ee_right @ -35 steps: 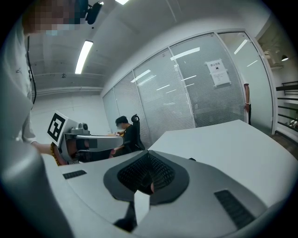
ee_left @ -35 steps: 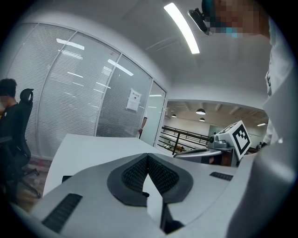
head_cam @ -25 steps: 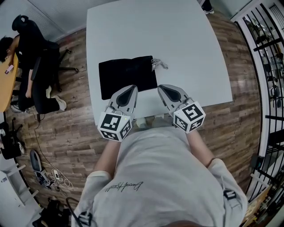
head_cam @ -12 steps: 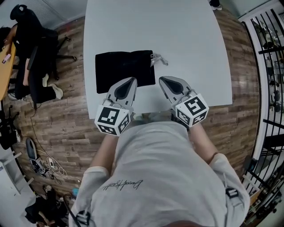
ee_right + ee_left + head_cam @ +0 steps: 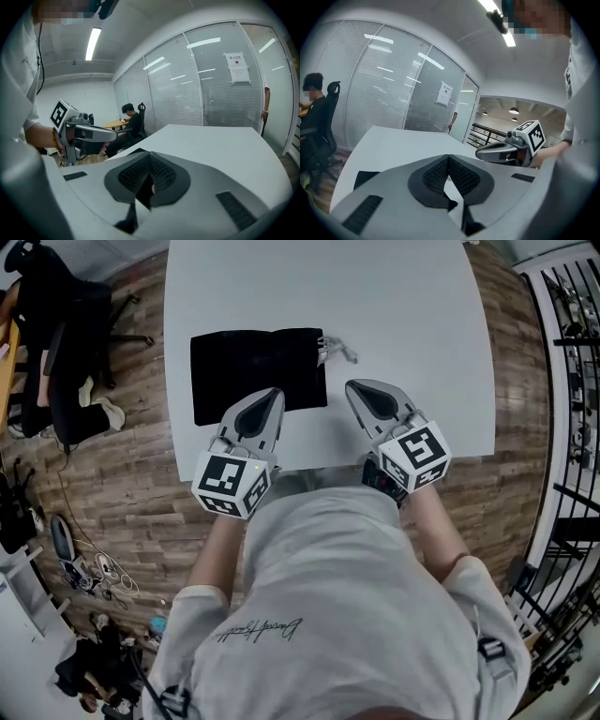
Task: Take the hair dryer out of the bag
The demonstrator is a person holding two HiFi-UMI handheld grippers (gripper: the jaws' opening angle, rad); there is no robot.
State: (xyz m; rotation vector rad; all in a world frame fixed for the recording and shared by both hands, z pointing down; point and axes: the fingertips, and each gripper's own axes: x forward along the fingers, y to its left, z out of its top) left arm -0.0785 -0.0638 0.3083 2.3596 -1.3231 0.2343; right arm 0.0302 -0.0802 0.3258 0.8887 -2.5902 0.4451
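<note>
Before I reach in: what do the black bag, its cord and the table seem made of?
Black bag: seemingly soft matte cloth; it lies flat and limp, no shine. Cord: pale, probably thin fabric drawstring, loosely kinked. Table: smooth hard white top, possibly laminate; flat, even, seamless surface.

One black bag, one white table, two hand-held grippers.

A bag lies on the counter, left of centre in the head view, its drawstring off its right edge. The left tongs overlap the bag's lower right corner; the right tongs are further right, clear of it. An office chair stands at upper left
</note>
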